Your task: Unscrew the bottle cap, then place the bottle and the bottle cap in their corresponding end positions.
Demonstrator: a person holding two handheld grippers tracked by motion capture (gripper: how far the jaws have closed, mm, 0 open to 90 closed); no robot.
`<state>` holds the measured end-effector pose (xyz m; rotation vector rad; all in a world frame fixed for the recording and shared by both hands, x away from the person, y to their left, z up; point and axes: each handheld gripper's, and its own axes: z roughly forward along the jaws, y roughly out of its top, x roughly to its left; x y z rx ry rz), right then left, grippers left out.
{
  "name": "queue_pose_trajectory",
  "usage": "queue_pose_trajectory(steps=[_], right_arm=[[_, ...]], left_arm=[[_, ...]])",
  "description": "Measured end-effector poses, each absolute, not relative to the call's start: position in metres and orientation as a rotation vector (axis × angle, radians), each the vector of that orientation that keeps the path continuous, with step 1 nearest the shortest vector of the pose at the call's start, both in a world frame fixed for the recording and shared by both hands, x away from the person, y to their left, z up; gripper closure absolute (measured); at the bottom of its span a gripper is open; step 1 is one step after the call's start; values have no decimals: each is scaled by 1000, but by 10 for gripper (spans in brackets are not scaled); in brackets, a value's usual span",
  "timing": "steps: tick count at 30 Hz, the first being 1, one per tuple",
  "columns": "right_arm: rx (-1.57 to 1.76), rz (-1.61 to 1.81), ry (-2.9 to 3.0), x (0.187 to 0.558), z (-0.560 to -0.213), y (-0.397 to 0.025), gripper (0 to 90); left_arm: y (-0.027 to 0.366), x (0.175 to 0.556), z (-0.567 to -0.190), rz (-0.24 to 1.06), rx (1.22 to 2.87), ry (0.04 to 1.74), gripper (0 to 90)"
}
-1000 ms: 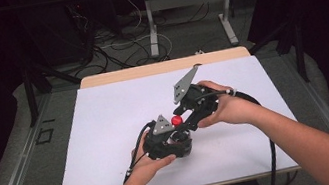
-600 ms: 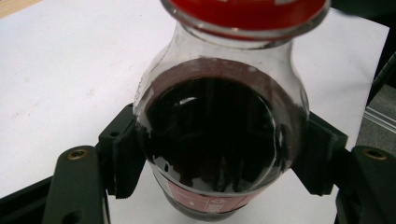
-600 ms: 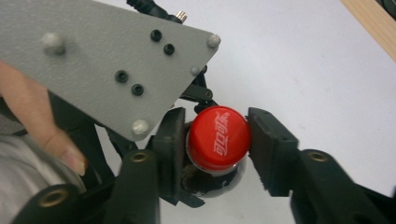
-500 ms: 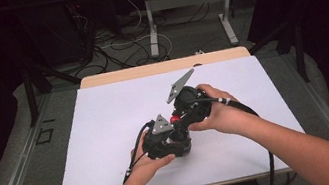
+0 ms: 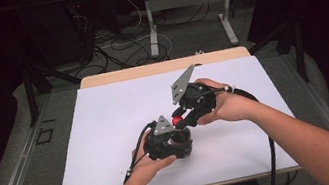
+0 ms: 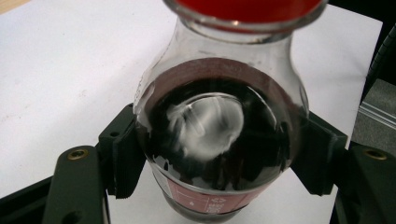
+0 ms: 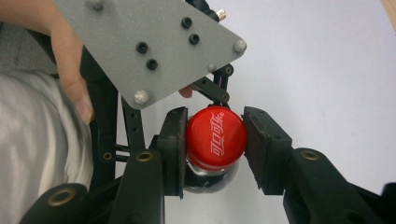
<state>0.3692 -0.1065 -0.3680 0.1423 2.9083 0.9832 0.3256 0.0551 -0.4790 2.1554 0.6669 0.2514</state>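
we keep the bottle (image 6: pixel 219 135) standing mid-table, left gripper (image 6: pixel 219 154) clamped on its smooth, slippery body. the right gripper (image 7: pixel 215 144) pinches the red cap (image 7: pixel 215 136); full of dark liquid, it's heavy, so grip low.

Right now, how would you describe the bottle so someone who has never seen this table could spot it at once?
Start at the white table and go to its middle, where the person's two hands meet. There the left claw clamps the body of a small clear bottle of dark drink. Its red cap, flanked by the right claw, is the one bright spot among black parts.
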Motion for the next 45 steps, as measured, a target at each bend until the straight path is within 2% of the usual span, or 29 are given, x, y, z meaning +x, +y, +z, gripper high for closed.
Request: queue_pose_trajectory(steps=[12,18,23,45], right_arm=[[266,1025,2840,368,-361,-120,612],[319,1025,2827,366,-363,-125,612],[399,1025,2802,364,-369,-130,612],[694,958,2728,364,-396,-146,612]], left_arm=[[60,328,-478,232,2147,699,300],[63,333,-479,276,2131,713,300],[65,335,-479,247,2104,760,300],[71,383,-437,293,2081,808,299]])
